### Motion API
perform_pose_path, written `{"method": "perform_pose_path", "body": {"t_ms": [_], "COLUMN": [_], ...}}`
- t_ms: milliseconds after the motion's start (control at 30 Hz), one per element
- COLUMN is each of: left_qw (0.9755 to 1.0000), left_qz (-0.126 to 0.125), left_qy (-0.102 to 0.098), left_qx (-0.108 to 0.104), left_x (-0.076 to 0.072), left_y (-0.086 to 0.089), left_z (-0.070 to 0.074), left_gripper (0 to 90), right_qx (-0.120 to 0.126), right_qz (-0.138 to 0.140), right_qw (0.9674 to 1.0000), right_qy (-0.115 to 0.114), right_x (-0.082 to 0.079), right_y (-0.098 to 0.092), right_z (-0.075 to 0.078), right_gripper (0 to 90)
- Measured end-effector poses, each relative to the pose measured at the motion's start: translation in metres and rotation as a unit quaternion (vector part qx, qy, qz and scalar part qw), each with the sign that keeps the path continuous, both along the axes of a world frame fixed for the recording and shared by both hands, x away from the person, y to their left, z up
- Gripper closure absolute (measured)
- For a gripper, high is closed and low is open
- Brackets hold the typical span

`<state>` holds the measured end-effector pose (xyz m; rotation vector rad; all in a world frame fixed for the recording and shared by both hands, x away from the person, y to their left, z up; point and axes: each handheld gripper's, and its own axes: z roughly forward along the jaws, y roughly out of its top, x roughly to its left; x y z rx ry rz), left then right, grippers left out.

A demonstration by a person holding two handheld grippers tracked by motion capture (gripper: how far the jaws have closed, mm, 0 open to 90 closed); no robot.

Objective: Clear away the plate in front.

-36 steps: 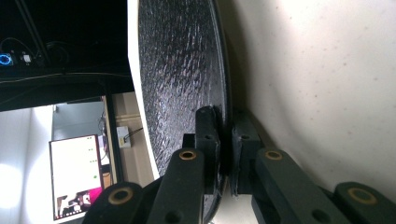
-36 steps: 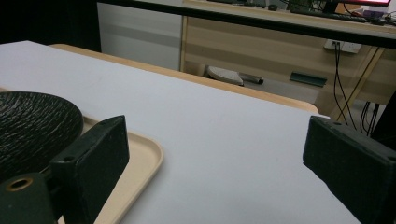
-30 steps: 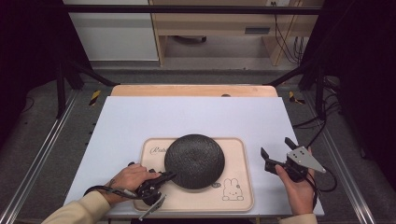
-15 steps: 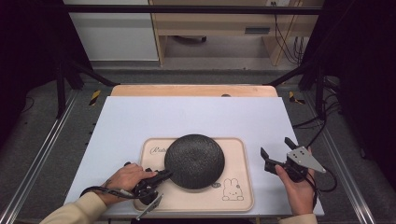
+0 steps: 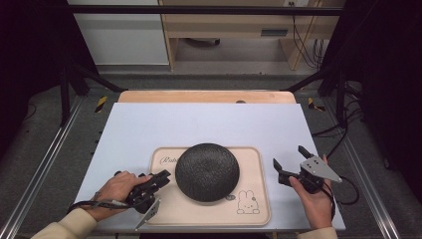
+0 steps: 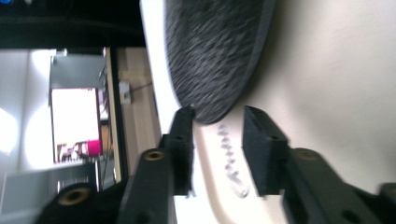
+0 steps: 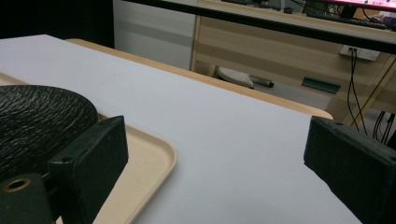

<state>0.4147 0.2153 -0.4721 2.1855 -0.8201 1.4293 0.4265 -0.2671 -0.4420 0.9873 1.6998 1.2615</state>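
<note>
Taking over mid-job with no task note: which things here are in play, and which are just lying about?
In play, judging by the grippers:
- left hand-held gripper, open at the rim of the dark bowl
- tray under the bowl
- right hand-held gripper, open, beside the tray

Lying about:
- cables by the far desk
</note>
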Motion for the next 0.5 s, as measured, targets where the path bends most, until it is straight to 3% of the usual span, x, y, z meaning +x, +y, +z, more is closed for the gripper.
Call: {"method": "perform_pose_path", "body": {"t_ms": [100,167,267,333,500], "left_qw": [0.9987,0.997,0.9915,0.9869,0.9686], "left_qz": [0.038,0.061,0.097,0.119,0.178], "left_qy": [0.024,0.027,0.046,0.057,0.094], "left_qx": [-0.025,-0.04,-0.075,-0.093,-0.146], "left_x": [0.006,0.009,0.014,0.018,0.027], "left_y": [-0.003,-0.006,-0.014,-0.02,-0.032], "left_z": [0.008,0.013,0.019,0.022,0.03], "left_gripper": [53.4,48.1,39.4,34.4,30.3], "right_qx": [0.0,0.001,0.006,0.012,0.016], "right_qz": [0.002,0.003,0.006,0.009,0.019], "right_qw": [1.0,1.0,1.0,0.9999,0.9997], "right_qy": [-0.002,-0.002,0.003,0.005,0.005], "right_x": [0.0,0.001,0.003,0.004,0.007], "right_y": [0.001,0.0,-0.003,-0.005,-0.007], "right_z": [0.002,0.002,0.001,0.0,-0.001], "right_gripper": [6.4,6.0,5.6,5.2,4.7]}}
